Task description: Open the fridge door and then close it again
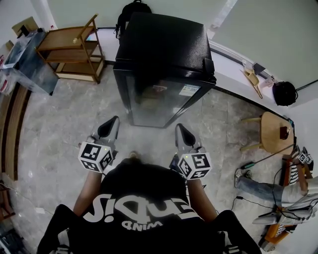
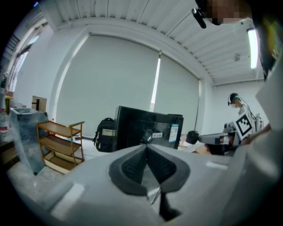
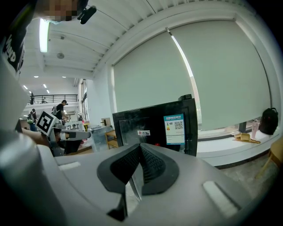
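While you stand facing the fridge (image 1: 164,49), both tools are held side by side ahead of your waist, and neither touches it. Your left hand-held gripper (image 1: 113,122) has its jaws fully together; the left gripper view shows the ribbed pads meeting along one line with nothing between them. Your right hand-held gripper (image 1: 181,129) is in the same condition in the right gripper view, jaws pressed pad to pad and nothing held. Both point toward the fridge, which stands on the floor (image 1: 64,114) near the tips, with a strip of bare tile between. The fridge is a black cabinet with a glass door (image 1: 159,101). That door faces you and sits shut against the body, with two labels on its upper glass. The left tool lines up roughly with the door's left edge, the right tool with its right edge. A wooden shelf (image 1: 74,47) stands to the left of the fridge, near the wall. A black backpack (image 1: 133,9) sits behind the fridge. A small round wooden table (image 1: 276,130) stands well apart on the right.
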